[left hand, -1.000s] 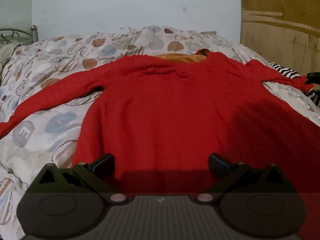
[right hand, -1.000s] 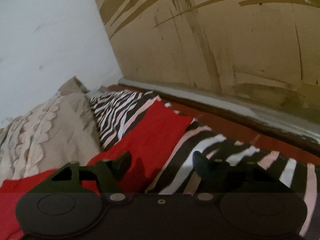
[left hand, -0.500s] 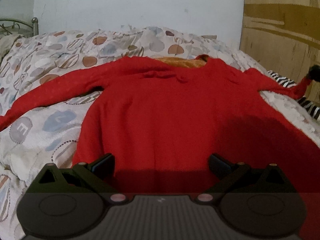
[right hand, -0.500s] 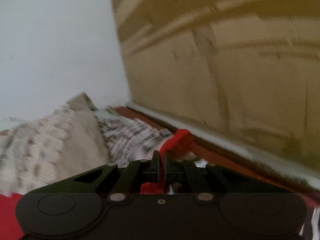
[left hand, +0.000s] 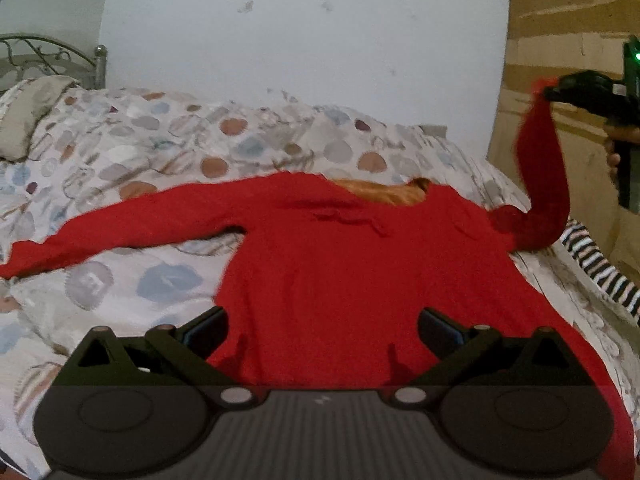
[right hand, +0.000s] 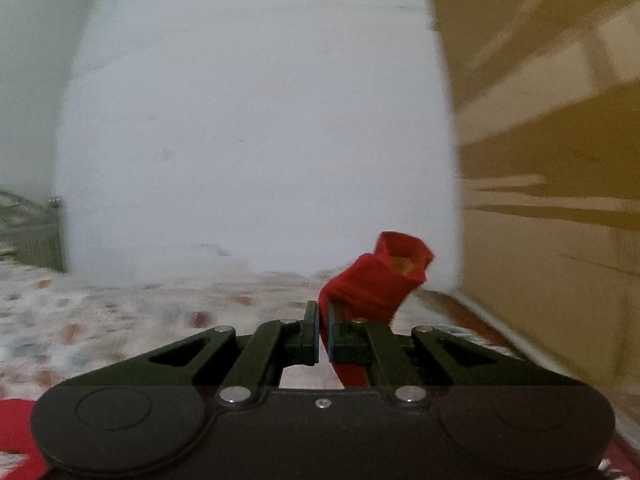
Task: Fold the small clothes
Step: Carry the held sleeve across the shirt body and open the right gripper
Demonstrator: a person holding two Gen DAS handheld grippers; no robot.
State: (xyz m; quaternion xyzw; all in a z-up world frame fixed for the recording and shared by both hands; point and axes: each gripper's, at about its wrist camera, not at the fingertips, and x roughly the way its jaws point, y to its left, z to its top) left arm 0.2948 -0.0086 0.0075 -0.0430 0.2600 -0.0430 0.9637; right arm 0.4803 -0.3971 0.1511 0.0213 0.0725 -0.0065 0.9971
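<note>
Sweater point(left hand: 352, 272) lies flat on the bed point(left hand: 168, 152), collar toward twelve o'clock, one sleeve stretched out to nine o'clock. Right claw point(right hand: 323, 328) is clamped on the other sleeve's cuff point(right hand: 384, 276), holding it up off the bed at two o'clock. Left claw point(left hand: 322, 330) hangs spread wide over the hem, gripping nothing.

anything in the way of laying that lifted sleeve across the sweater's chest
Nothing visible. The right gripper holds the sleeve up beside the sweater, whose chest is bare; the left gripper hovers open over the hem.
</note>
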